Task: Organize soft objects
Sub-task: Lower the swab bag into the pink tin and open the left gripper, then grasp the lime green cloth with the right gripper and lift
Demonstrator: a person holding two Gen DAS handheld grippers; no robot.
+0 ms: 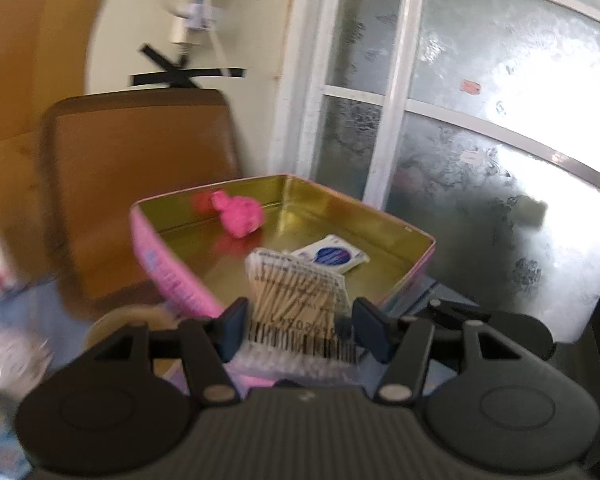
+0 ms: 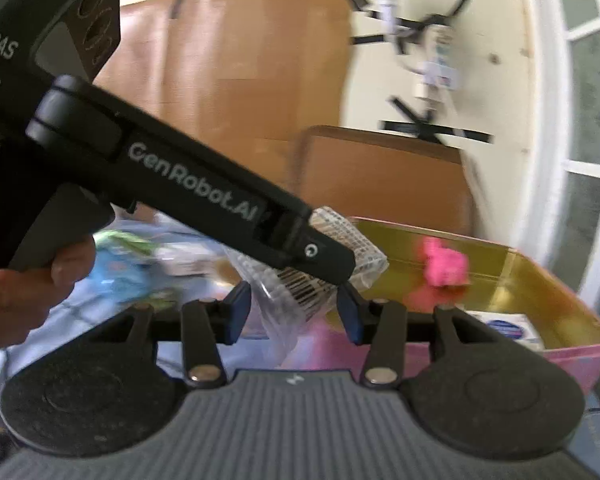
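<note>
The left gripper (image 1: 296, 330) holds a clear packet of cotton swabs (image 1: 300, 292) between its blue pads (image 1: 234, 330). Its jaws are closed on the packet near the barcode end. The packet hangs over the near edge of the pink tin (image 1: 172, 276) with the gold inside, tipped toward it.

Inside the tin lie a pink soft toy (image 1: 240, 214) at the back and a small white and blue packet (image 1: 332, 256) in the middle.

The right gripper (image 2: 294, 314) waits just beside the tin with its jaws open and nothing held. The left gripper (image 2: 204, 192) crosses in front of it with the packet of cotton swabs (image 2: 300, 280).

The packet looks light and crinkly. The plastic may be slippery, and the sticks inside could bend if squeezed hard. A gentle hold across the flat middle seems best. More soft things lie blurred on the blue cloth (image 1: 16, 312).
</note>
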